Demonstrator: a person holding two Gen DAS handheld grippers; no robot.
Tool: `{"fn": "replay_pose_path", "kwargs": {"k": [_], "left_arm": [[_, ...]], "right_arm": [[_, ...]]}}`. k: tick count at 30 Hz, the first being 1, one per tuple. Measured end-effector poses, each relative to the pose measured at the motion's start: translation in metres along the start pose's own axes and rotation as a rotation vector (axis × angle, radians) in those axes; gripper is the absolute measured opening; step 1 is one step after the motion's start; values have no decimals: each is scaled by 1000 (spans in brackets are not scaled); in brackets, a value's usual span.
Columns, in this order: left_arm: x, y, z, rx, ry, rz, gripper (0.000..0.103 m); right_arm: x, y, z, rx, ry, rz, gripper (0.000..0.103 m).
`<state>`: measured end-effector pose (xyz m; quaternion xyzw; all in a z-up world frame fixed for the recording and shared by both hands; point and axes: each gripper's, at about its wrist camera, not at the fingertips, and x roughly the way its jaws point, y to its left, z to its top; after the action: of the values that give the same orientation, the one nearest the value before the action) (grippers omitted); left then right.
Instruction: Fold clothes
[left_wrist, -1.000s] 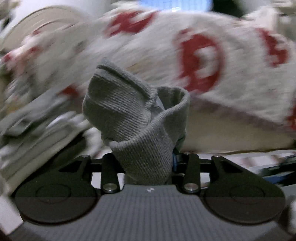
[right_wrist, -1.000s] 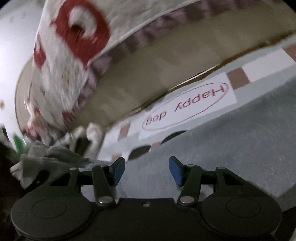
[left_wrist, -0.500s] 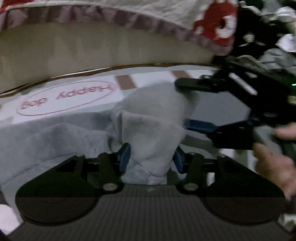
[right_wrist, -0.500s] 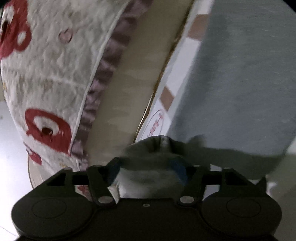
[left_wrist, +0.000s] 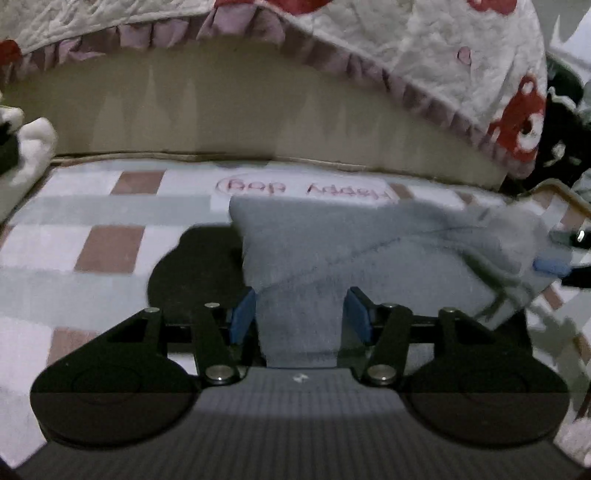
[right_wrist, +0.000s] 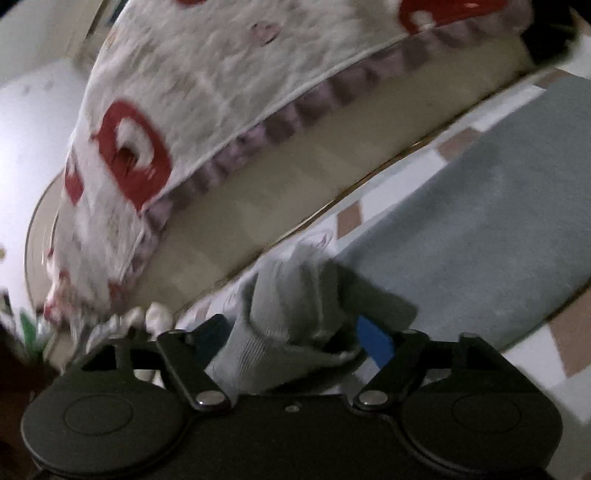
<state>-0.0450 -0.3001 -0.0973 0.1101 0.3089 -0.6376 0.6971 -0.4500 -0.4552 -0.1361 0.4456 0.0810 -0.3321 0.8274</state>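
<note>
Since the earlier frame the grey garment (left_wrist: 369, 240) has come down onto the checked mat (left_wrist: 92, 221). Both claws have just been opening: left claw (left_wrist: 300, 314) released, cloth between; right claw (right_wrist: 295, 332) likewise, so the fold lies flat.

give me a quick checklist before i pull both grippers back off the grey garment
1. Left gripper let go: ok. Its jaws have just been opening; cloth lies between the blue pads but they stand off it.
2. Right gripper let go: cannot tell. Its jaws have just been opening, yet a bunched fold sits between them and may snag.
3. Grey garment down on the checked mat: ok at the left end; the right end is bunched up.
4. Fold neat: not ok, wrinkles run toward the right corner.
5. Room behind to withdraw: cannot tell, neither view looks back.
6. Quilt clear of the garment: ok, it hangs above the mat's far edge.
</note>
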Motion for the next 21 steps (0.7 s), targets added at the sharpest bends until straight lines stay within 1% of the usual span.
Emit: {"fn": "replay_pose_path", "kwargs": {"k": [2,4,5,6,7,8,10,11,12,13,15,16,18,20,21], "left_arm": [[10,4,9,-21,-26,-38,55],[20,4,11,-30,-32,-37,57],[24,4,10,-27,-27,-31,57],[29,3,9,-21,-25,-19,57],[30,3,7,-20,-20,-10,57],[31,4,8,-25,-11,-5,57],[34,5,10,-47,14,-5,57],[36,6,11,-60,28,-7,57],[38,7,12,-74,42,-9,59],[40,8,13,-84,63,-7,59],[45,10,12,-87,109,10,62],[47,9,11,-81,120,20,63],[48,7,10,-64,123,39,64],[47,9,11,-80,125,34,64],[45,10,12,-84,124,28,64]], "right_arm": [[18,5,-4,-17,18,-21,87],[38,9,-5,-46,38,-41,88],[48,11,-6,-68,24,-65,91],[58,12,-7,-88,9,-84,91],[59,13,-8,-88,-16,-74,84],[60,14,-8,-86,-39,-60,57],[47,22,-1,-28,-55,18,44],[41,25,3,2,-62,56,40],[33,24,5,46,-60,76,39],[27,23,7,85,-56,82,36],[31,20,7,51,3,-168,36],[39,23,4,-31,39,-336,37],[44,22,-1,-2,34,-412,37],[41,35,3,-84,-1,-479,36],[39,41,5,-126,-18,-513,38]]}}
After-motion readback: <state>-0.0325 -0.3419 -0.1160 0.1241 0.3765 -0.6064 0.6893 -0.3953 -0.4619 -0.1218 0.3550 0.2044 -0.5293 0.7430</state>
